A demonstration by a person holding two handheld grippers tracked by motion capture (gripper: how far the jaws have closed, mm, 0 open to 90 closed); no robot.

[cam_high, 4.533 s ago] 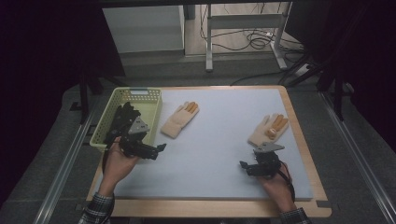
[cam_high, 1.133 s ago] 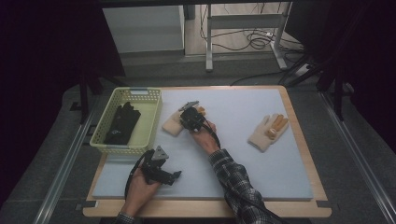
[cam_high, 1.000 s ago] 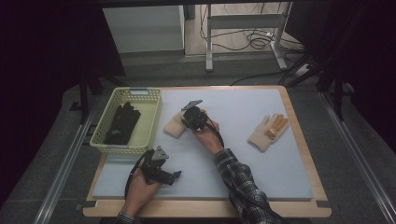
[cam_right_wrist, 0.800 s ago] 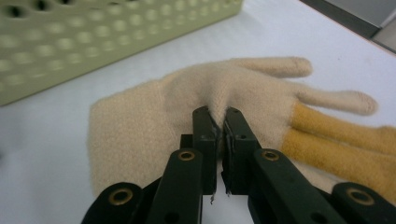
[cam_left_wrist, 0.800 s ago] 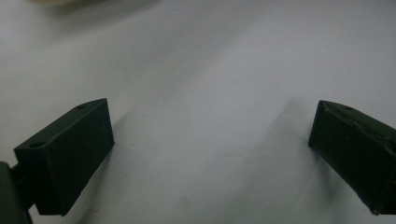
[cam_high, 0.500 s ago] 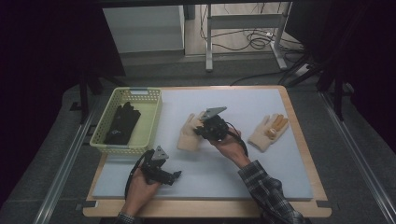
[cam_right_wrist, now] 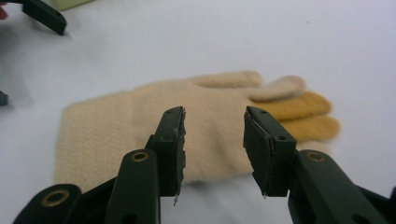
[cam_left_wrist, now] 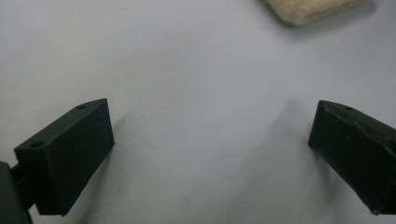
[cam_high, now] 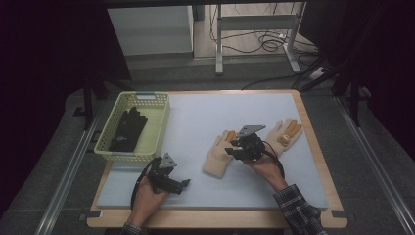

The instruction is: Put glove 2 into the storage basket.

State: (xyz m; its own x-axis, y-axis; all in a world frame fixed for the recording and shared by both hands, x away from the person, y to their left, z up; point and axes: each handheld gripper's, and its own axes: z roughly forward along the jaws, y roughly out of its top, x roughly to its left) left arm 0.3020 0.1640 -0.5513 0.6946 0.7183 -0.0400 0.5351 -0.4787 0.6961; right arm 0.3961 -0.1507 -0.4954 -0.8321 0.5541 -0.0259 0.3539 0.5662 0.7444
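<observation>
The cream glove [cam_high: 221, 154] is now lying flat on the bench [cam_high: 195, 122] mid-pad, way closer to its twin [cam_high: 286, 132] than it was a second ago, when it sat up near the basket [cam_high: 159, 122]. The right claw [cam_high: 234, 148] dragged it over there, and its jaws have just been opening, so the glove is let go. In the right gripper view the glove [cam_right_wrist: 187, 135] is sitting under and beyond the parted jaws, nothing pinched between them, orange fingertips pointing off to the right.

So it's looking like the two cream gloves are getting brought together as a pair, while the black glove [cam_high: 128, 129] is already sitting in the basket. I'm guessing the next bit is either lining this one up with the twin or grabbing the twin itself.

The left claw [cam_high: 183, 183] is hanging around at the near edge of the bench, jaws spread wide over bare pad, holding nothing, not helping at the moment.
</observation>
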